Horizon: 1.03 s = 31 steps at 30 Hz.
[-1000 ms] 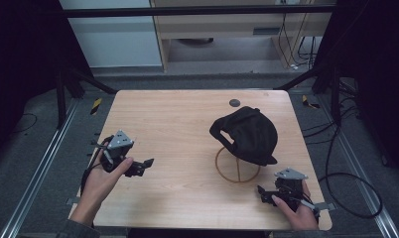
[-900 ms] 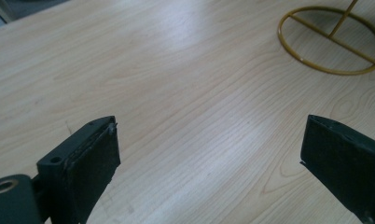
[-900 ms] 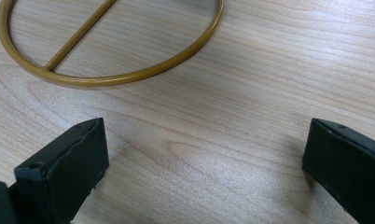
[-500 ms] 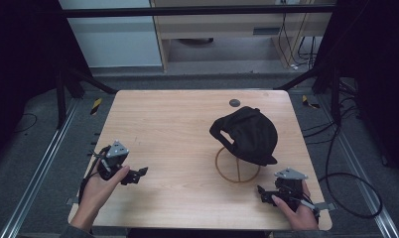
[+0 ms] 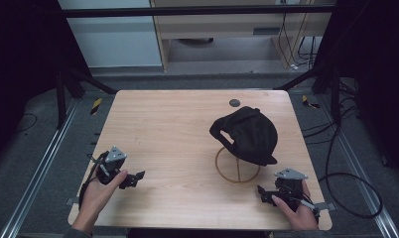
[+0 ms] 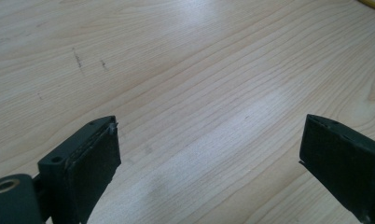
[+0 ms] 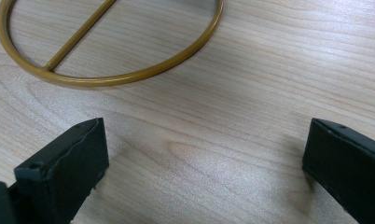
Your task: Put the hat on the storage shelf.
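Both claws idle at the near edge of the table [image 5: 167, 124], nothing gripped. Left claw [image 5: 136, 176] sits at about 8 o'clock from table centre, jaws spread wide over bare wood in the left gripper view [image 6: 209, 163], with only a sliver of something yellow in the far corner. Right claw [image 5: 261, 192] is at about 5 o'clock, jaws also wide apart and empty [image 7: 204, 172]. The cap [image 5: 249, 134] sits perched on the stand, right of centre, roughly 2 o'clock, brim side drooping toward the near right. The stand's gold ring base [image 5: 238, 165] with its crossbar lies flat on the wood just beyond the right claw; the right gripper view shows it near but not touching [image 7: 129, 74]. Small dark disc [image 5: 235, 102] at the far edge, well apart from everything. My read: this is a rest or start pose, no grasp begun. If the cap is the target, the right claw is nearest. It needs to lift, swing toward 12 o'clock over the ring, and close on the brim or crown edge without knocking the stand. Fabric is soft, so pinch a firm seam, not loose cloth. Left claw would have a long reach across.
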Available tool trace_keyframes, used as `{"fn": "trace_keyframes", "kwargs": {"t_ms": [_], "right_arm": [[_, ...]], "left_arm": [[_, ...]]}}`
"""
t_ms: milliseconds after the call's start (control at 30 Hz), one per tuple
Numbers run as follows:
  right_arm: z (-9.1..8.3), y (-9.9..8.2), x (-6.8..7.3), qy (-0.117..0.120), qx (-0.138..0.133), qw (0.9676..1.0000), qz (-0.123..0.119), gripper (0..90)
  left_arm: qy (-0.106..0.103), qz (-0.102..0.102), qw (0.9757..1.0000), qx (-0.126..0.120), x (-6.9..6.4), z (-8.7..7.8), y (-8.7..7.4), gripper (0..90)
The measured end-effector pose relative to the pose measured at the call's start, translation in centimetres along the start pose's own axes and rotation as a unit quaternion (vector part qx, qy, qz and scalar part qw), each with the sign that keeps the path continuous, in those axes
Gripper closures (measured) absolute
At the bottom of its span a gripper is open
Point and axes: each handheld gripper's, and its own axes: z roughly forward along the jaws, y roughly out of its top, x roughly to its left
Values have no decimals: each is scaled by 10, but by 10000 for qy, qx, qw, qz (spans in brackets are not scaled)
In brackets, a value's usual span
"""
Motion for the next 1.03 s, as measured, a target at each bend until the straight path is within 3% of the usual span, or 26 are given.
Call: {"fn": "trace_keyframes", "kwargs": {"t_ms": [467,567,600,733,767,933,967,1033], "right_arm": [[0,0,0,-2,1,10000,-2,4],[0,0,0,-5,0,10000,5,4],[0,0,0,-5,-1,10000,5,4],[0,0,0,-5,-1,10000,7,4],[0,0,0,-5,0,10000,6,4],[0,0,0,-8,-1,10000,7,4],[0,0,0,-12,-2,10000,10,4],[0,0,0,-18,-3,10000,17,4]], "left_arm": [[338,-296,9990,-61,23,12,-31,45],[364,-355,9987,-71,26,18,-36,43],[367,-334,9988,53,29,25,-39,41],[388,-415,9983,143,35,36,-42,41],[388,-398,9985,-15,37,39,-44,0],[373,-392,9985,-11,38,39,-44,0],[417,-422,9982,3,38,39,-44,0],[635,-694,9956,-12,36,41,-43,0]]}}
